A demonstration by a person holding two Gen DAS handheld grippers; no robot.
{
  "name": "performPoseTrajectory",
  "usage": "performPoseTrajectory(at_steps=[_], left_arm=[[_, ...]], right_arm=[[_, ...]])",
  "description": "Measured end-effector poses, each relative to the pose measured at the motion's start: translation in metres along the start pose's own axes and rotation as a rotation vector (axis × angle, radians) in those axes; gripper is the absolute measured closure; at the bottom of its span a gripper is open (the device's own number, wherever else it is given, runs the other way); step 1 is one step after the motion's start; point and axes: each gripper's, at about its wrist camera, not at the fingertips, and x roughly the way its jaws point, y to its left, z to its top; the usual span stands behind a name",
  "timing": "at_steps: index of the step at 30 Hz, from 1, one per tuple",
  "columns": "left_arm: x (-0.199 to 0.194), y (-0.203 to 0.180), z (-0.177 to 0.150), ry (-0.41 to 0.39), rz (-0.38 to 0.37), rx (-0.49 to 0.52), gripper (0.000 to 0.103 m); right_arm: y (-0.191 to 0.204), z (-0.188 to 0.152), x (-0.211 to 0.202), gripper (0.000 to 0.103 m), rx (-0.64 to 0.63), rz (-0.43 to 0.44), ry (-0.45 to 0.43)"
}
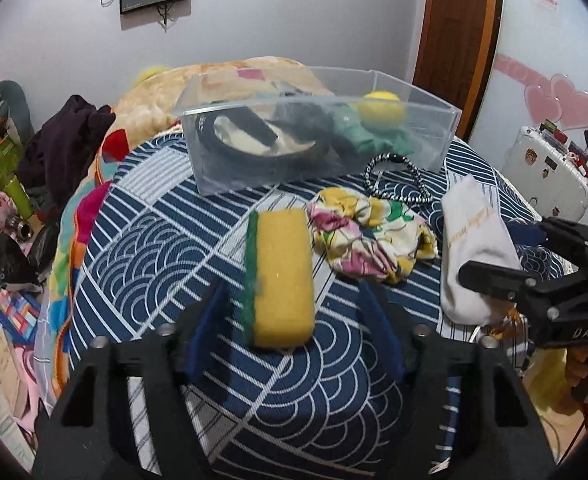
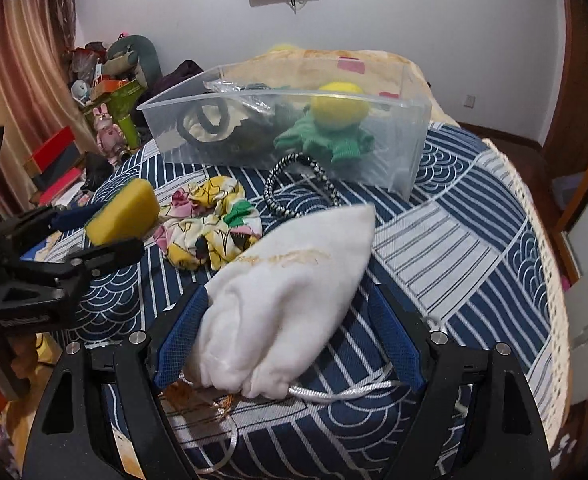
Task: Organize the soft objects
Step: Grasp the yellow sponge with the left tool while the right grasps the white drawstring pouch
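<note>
We see left tongs (image 1: 294, 300) apart around the sponge (image 1: 280, 276); right tongs (image 2: 290, 320) apart around the white pouch (image 2: 290, 280), box (image 2: 405, 152) ahead

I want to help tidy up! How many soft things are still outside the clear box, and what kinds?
Sponge, between the left tongs: 1
White pouch, between the right tongs: 1
Flowery scrunchie: 1
Black-and-white cord loop: 1
Total outside the clear box: 4
</note>
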Motion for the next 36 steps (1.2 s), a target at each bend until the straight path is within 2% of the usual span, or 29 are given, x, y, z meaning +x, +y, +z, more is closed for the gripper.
performPoseTrajectory(at_steps=[2,7,11,14,23,36], left_arm=[[0.002,0.004,-0.002,0.016,-0.020,-0.027,0.046],[-0.001,0.007,-0.001,0.003,-0.019,-0.044,0.066],[-0.001,0.012,-0.002,-0.004,-0.030,-0.070,0.069],[-0.001,0.014,0.000,-0.010,-0.026,-0.075,0.072],[-0.026,0.015,0.018,-0.096,-0.030,-0.070,0.073],[-0.051,0.014,0.066,-0.242,-0.010,-0.049,0.073]], right_arm=[[-0.001,-0.003,-0.001,0.041,0.009,0.045,-0.002],[0.003,-0.008,-0.007,0.059,-0.006,0.071,-0.025],[0.006,-0.007,-0.013,0.078,-0.016,0.077,-0.048],[0.007,-0.005,-0.018,0.082,-0.023,0.068,-0.069],[0.006,0.012,-0.041,0.083,-0.043,0.022,-0.151],[0.004,0.070,-0.067,0.082,-0.042,-0.034,-0.333]])
